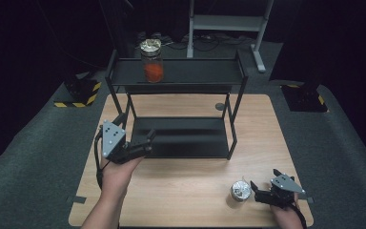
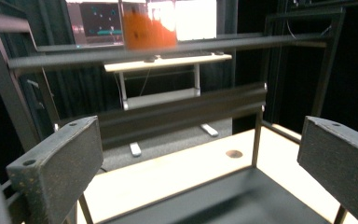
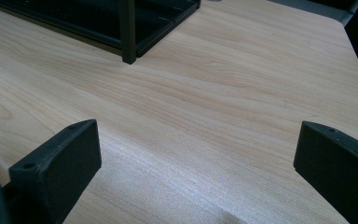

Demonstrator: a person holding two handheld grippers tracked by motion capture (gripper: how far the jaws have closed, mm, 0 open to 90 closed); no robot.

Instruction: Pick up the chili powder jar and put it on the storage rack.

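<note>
Now, what we see, item by item:

Left tool (image 1: 145,143): we hold it at the left front corner of the black two-tier rack (image 1: 240,71), pointing toward the lower shelf (image 1: 190,138). Its jaws stand wide apart with nothing between them; in the left gripper view (image 2: 198,158) they frame the lower shelf and the table beyond.

Right tool (image 1: 256,188): it sits low over the front right part of the wooden table (image 1: 190,186), aimed left at the small jar. Its jaws are spread apart and empty; in the right gripper view (image 3: 196,158) bare wood lies between them, with one rack leg (image 3: 127,30) farther off.

Small jar (image 1: 240,191): it stands on the table just beside the right tool's jaw tips, capped by a silvery lid. From the high view we cannot quite tell whether the tips touch it; they look just short of it.

Tall jar (image 1: 152,61): it stands upright on the rack's upper shelf, toward the left end, holding something orange-red (image 2: 148,30) and topped with a silvery lid. It is well apart from both tools.

Rack: it stands on the rear half of the table, the lower shelf bare.

Hands: our left hand (image 1: 119,174) comes in from the bottom left, our right hand (image 1: 286,214) from the bottom right corner.
</note>
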